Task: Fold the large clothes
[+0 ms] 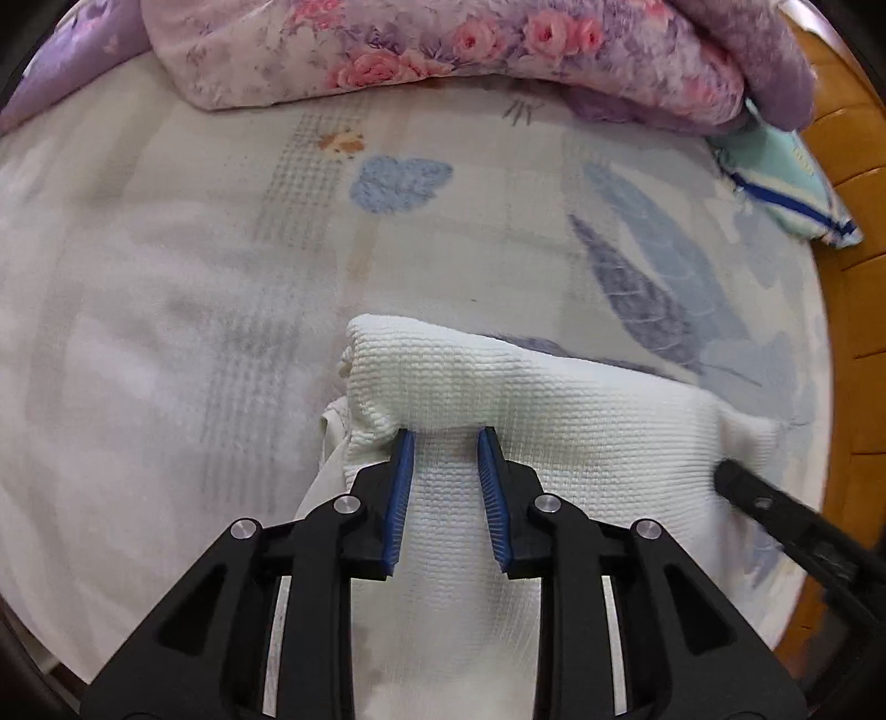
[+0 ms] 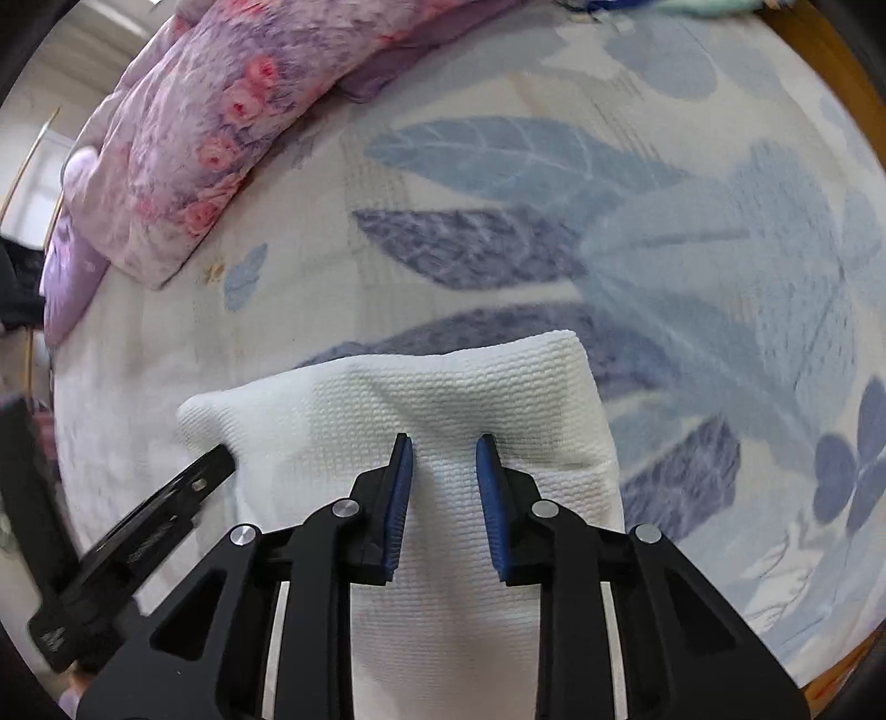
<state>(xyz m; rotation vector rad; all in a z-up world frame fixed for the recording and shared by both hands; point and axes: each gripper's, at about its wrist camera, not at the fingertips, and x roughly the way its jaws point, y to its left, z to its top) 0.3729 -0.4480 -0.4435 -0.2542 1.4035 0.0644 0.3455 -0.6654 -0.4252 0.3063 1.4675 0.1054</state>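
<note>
Two grippers work a folded white waffle-knit garment (image 1: pixel 498 399) lying on a leaf-print bedsheet (image 1: pixel 166 277). The left gripper (image 1: pixel 446 437) and right gripper (image 2: pixel 446 443) each pinch its fabric; a floral quilt (image 1: pixel 443 50) lies at twelve o'clock.

white waffle-knit garment (image 1: pixel 498 399) (folded), on bed

My right claw (image 2: pixel 444 443) points down at a white waffle-knit garment (image 2: pixel 398 399) lying folded on the leaf-print bed (image 2: pixel 692 249). A ridge of its cloth rises between my blue pads (image 2: pixel 400 498). My left claw (image 2: pixel 213 468) touches its left edge. A floral quilt (image 2: pixel 210 138) lies beyond.
</note>
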